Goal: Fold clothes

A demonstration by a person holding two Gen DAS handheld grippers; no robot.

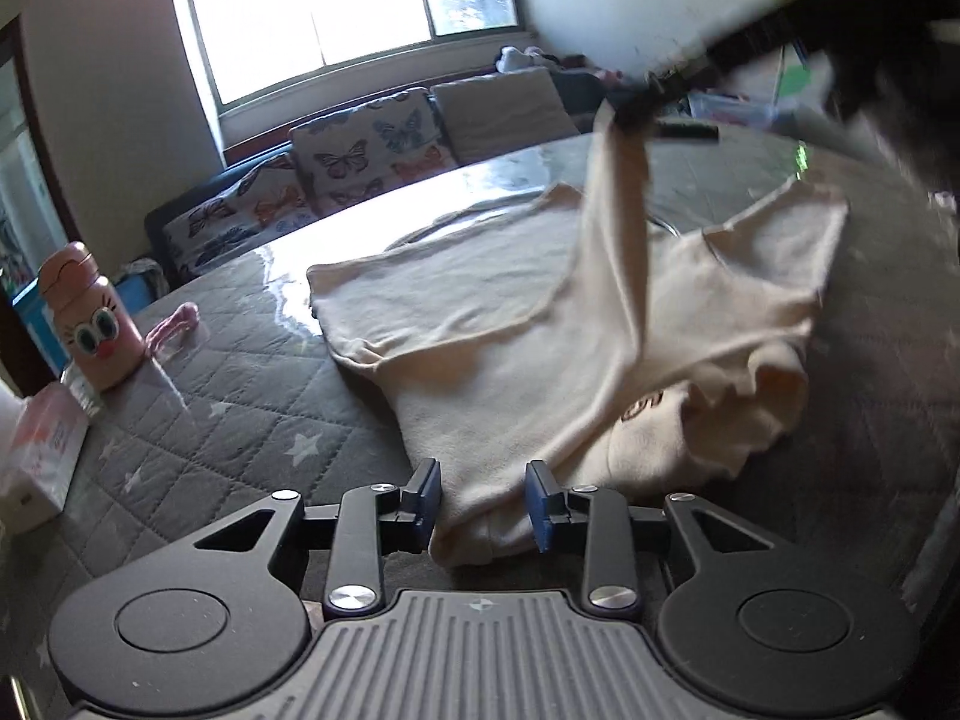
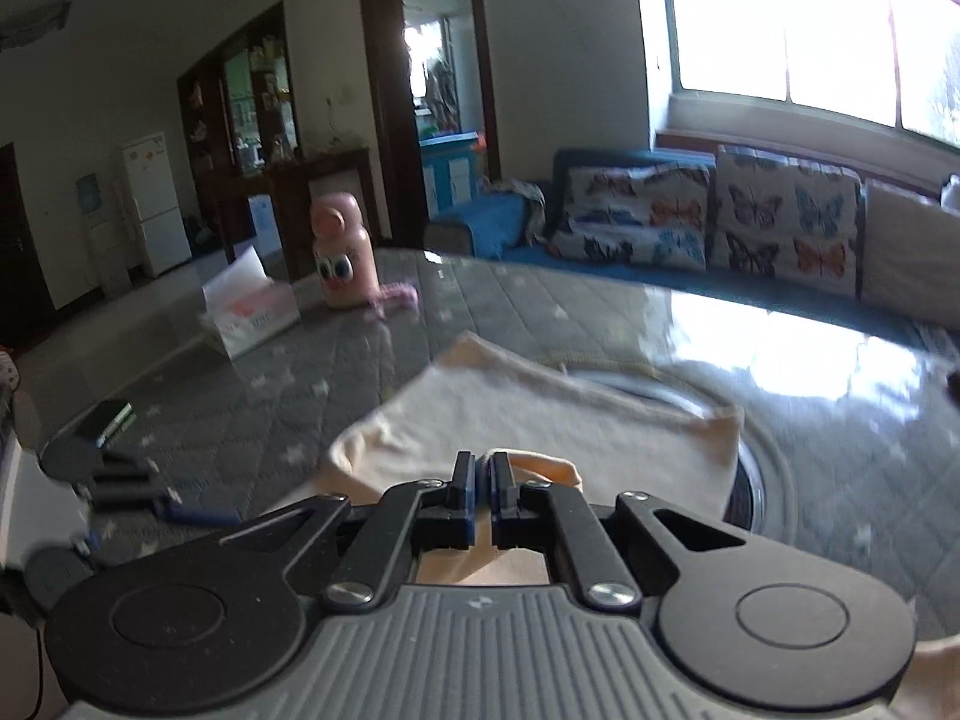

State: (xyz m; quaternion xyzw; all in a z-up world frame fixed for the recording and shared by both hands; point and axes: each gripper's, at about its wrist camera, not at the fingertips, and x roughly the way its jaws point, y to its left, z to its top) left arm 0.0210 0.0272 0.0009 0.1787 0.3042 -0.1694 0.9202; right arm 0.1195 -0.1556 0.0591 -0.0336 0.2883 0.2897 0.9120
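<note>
On the quilted bench [image 1: 228, 396], a pink bottle [image 1: 90, 324] is seen at 9 o'clock of the cream shirt [image 1: 492, 324]. The left claw [image 1: 483, 501] is spread at its hem; the right claw [image 2: 482, 483] is pinched on its fabric. A fridge [image 2: 153, 204] is shown only in the right view.

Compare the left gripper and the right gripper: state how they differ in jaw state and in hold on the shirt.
The left gripper stands open with the cream shirt edge lying between its fingers, ungripped; the right gripper is shut on the fabric. The left sits low by the table; the right holds its part lifted. Both have blue pads.
</note>
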